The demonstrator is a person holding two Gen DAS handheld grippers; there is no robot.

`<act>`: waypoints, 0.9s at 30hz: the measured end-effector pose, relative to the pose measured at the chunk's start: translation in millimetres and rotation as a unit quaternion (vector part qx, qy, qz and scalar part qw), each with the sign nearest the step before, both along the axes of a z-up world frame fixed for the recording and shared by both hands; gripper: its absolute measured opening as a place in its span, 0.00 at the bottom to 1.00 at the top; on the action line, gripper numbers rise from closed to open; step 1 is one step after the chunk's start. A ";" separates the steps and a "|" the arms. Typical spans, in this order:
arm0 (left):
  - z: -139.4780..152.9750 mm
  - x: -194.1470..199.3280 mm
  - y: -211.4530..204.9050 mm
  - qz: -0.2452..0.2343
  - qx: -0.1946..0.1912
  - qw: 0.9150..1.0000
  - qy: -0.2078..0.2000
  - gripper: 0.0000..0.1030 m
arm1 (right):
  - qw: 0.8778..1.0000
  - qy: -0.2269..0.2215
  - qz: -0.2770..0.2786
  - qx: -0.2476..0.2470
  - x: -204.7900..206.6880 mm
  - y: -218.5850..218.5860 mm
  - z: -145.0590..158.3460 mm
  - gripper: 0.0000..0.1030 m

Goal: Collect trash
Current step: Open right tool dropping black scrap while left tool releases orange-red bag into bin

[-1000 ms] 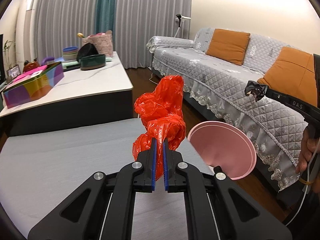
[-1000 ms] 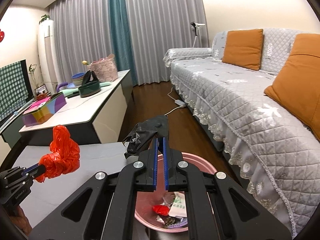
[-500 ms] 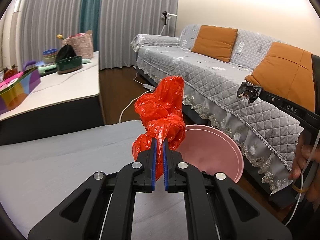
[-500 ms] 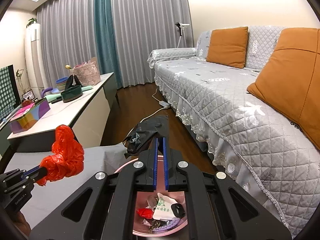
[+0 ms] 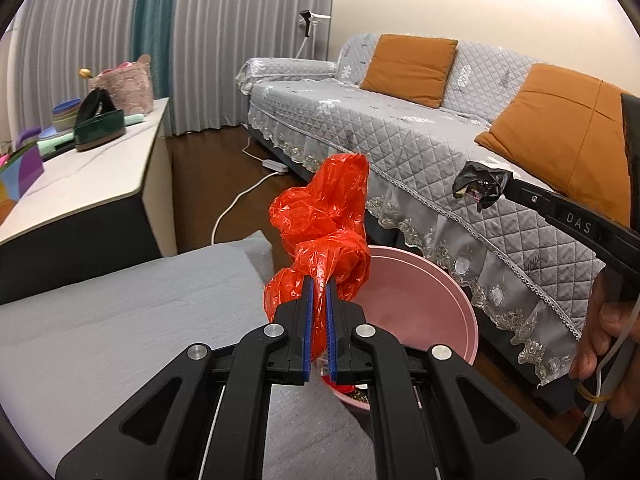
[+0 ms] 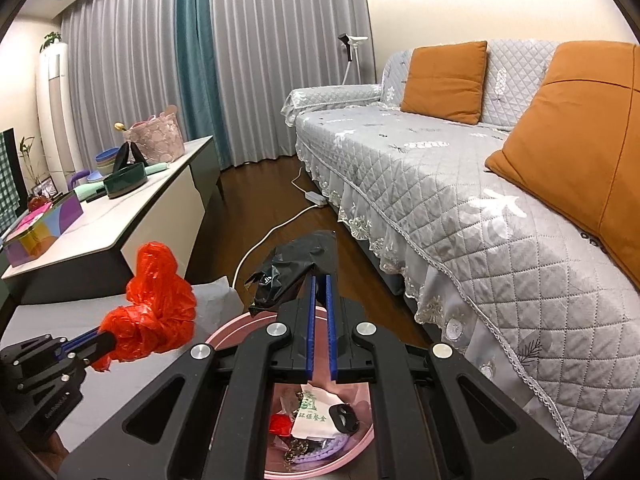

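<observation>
Both grippers have been carried closer to the pink bin (image 5: 460,308), which a second ago lay off to the right of the left wrist view and is now seen directly beyond the left gripper (image 5: 319,292). The red plastic bag (image 5: 328,224) is pinched between the blue fingers (image 5: 307,320) of that gripper, which are pressed nearly together on a thin fold of it; most of the crumpled bag stands up above the tips, so the grip is taken low, probably so that the bulk clears the rim before release. In the right wrist view the same bag (image 6: 156,304) is seen just left of the bin's rim (image 6: 236,328), over the grey counter (image 6: 132,364), not yet above the opening.

The right gripper (image 6: 319,292) holds a black crumpled wrapper (image 6: 292,268), its fingers (image 6: 310,328) closed on the wrapper's near edge, and it is aimed down over the bin, where paper, a red scrap and other litter are already gathered. From the left wrist view the black wrapper (image 5: 482,184) is seen at the tip of the right gripper (image 5: 508,188), held out in front of the grey sofa (image 5: 400,136). The bin stands on the floor between counter and sofa, seemingly so that both hands can reach it. Dropping is judged to be the next step, the wrapper being nearer to it.
</observation>
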State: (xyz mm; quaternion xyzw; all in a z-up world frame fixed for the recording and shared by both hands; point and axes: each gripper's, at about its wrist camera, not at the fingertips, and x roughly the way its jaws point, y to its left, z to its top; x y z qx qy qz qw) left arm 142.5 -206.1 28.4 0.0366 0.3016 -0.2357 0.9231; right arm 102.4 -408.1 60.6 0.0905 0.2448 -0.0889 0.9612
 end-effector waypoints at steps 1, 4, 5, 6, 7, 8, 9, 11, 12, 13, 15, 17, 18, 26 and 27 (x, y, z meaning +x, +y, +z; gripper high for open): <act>-1.2 2.1 -2.8 -0.003 0.001 1.000 0.002 0.05 | 1.000 0.001 -0.001 0.000 0.6 -0.6 -0.7 0.06; -5.3 8.4 -12.8 -0.019 0.003 1.000 0.015 0.06 | 1.000 0.004 -0.011 -0.002 2.5 -3.3 -2.8 0.09; -6.8 9.9 -16.4 -0.026 0.005 0.999 0.020 0.09 | 1.000 0.006 -0.013 -0.003 3.6 -4.2 -3.7 0.12; -8.5 11.0 -19.5 -0.030 0.009 0.999 0.022 0.12 | 1.000 0.011 -0.015 -0.002 4.9 -5.4 -5.5 0.22; -10.1 12.2 -22.3 -0.031 0.014 0.999 0.023 0.25 | 1.000 0.013 -0.017 -0.001 5.4 -6.3 -6.7 0.40; -10.8 12.8 -22.9 -0.030 0.017 0.999 0.023 0.36 | 1.000 0.014 -0.022 0.000 5.5 -7.8 -7.7 0.48; -11.6 13.1 -22.3 -0.028 0.016 0.999 0.025 0.38 | 1.000 0.014 -0.027 -0.001 5.1 -8.8 -8.2 0.57; -12.4 12.8 -18.1 -0.023 0.012 0.999 0.029 0.38 | 0.999 0.012 -0.035 0.000 3.6 -11.8 -7.9 0.57; -12.1 12.3 -14.9 -0.020 0.012 0.999 0.029 0.38 | 0.999 0.012 -0.036 0.001 3.3 -12.5 -7.5 0.58; -11.5 10.9 -11.8 -0.017 0.012 0.999 0.029 0.38 | 0.999 0.012 -0.039 0.002 2.9 -13.3 -6.9 0.61; -8.3 7.4 -3.8 -0.010 0.014 0.999 0.028 0.38 | 0.999 0.010 -0.043 0.006 1.5 -13.9 -5.1 0.71; -3.7 3.1 4.7 -0.003 0.015 1.000 0.025 0.41 | 0.999 0.007 -0.046 0.010 -1.0 -12.3 -2.0 0.77; 0.8 -1.4 12.1 0.003 0.015 1.000 0.022 0.44 | 0.999 0.005 -0.046 0.012 -2.0 -10.6 -0.4 0.80; 37.2 -40.4 70.9 0.039 0.018 0.999 -0.007 0.77 | 1.000 0.000 0.006 -0.005 -18.3 34.9 13.7 0.93; 41.6 -46.3 79.0 0.043 0.018 0.999 -0.010 0.79 | 1.000 0.001 0.013 -0.006 -21.4 41.5 15.4 0.94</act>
